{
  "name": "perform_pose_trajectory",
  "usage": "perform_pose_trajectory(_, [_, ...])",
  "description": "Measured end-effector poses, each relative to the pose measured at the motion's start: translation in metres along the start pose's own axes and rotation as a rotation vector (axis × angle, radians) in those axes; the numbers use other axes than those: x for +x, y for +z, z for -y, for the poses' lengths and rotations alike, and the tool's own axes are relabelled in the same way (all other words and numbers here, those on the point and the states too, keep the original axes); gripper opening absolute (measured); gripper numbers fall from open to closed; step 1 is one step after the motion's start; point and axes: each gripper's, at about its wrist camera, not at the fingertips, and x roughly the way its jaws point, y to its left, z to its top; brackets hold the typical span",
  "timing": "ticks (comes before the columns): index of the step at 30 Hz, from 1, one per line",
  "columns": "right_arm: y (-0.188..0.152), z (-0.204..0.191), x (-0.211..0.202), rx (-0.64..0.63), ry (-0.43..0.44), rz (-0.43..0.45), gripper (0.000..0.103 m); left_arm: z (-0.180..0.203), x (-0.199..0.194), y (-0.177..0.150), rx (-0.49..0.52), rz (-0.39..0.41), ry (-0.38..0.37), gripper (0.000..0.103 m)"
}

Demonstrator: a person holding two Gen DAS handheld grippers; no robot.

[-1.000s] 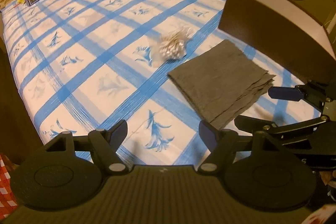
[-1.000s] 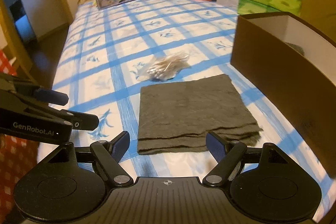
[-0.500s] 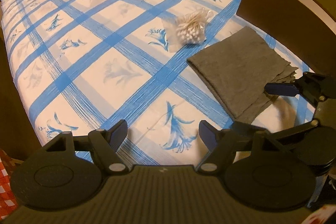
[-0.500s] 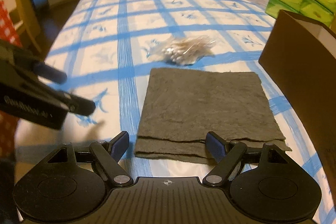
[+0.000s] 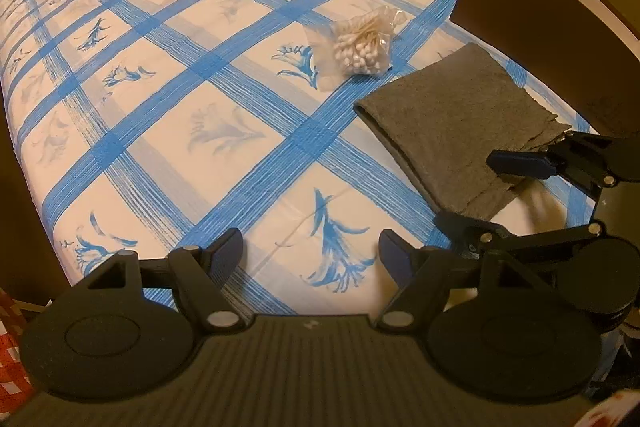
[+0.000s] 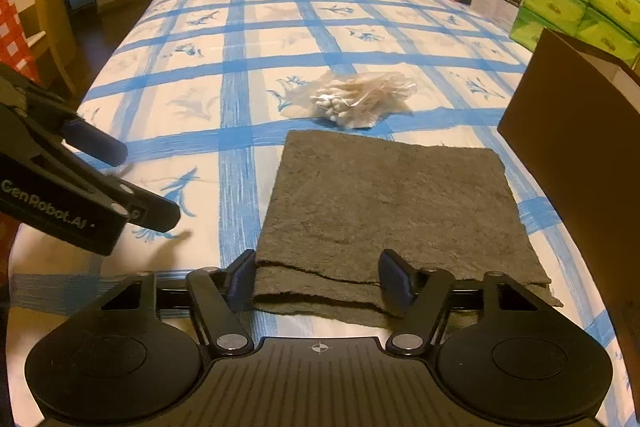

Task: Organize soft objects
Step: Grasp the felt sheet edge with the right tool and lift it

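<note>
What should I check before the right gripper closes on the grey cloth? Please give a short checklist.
1. Near edge of the grey cloth lies between the right gripper fingers: ok; its jaws have just been closing.
2. Pads pressing the cloth: cannot tell.
3. All folded layers caught: cannot tell.
4. Left gripper open, holding nothing, beside the cloth: ok.
5. Bag of cotton swabs clear of the cloth: ok.
6. Brown box open beside the cloth: ok.

A bed (image 6: 240, 67) in a blue-checked floral sheet is seen; a folded grey felt cloth (image 6: 392, 203) and a bag of cotton swabs (image 6: 356, 99) are laid on it, near a brown box (image 6: 576, 147).
</note>
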Motion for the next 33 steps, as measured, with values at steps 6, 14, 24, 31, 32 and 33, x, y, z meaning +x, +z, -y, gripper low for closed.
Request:
perform_pose_trajectory(6, [0.002, -0.003, -0.004, 0.004, 0.036, 0.004, 0.041, 0.001, -0.001, 0.001, 0.001, 0.004, 0.002, 0.073])
perform_pose_trajectory(14, [0.006, 0.002, -0.019, 0.085, 0.070, 0.043, 0.014, 0.001, -0.005, 0.003, -0.001, 0.011, 0.004, 0.073])
perform_pose_trajectory(24, [-0.012, -0.034, -0.005, -0.151, -0.098, 0.037, 0.045, -0.002, -0.002, 0.002, -0.008, 0.005, 0.007, 0.072])
perform_pose_trajectory(31, [-0.020, -0.044, 0.003, -0.238, -0.159, 0.097, 0.024, -0.006, -0.001, 0.001, -0.018, 0.000, 0.005, 0.070])
perform_pose_trajectory(32, [-0.017, -0.041, 0.003, -0.213, -0.139, 0.095, 0.017, -0.006, -0.001, 0.002, -0.017, 0.002, 0.002, 0.070])
perform_pose_trajectory(33, [-0.015, -0.038, 0.002, -0.184, -0.123, 0.097, 0.011, -0.006, -0.001, 0.002, -0.016, 0.003, 0.000, 0.070])
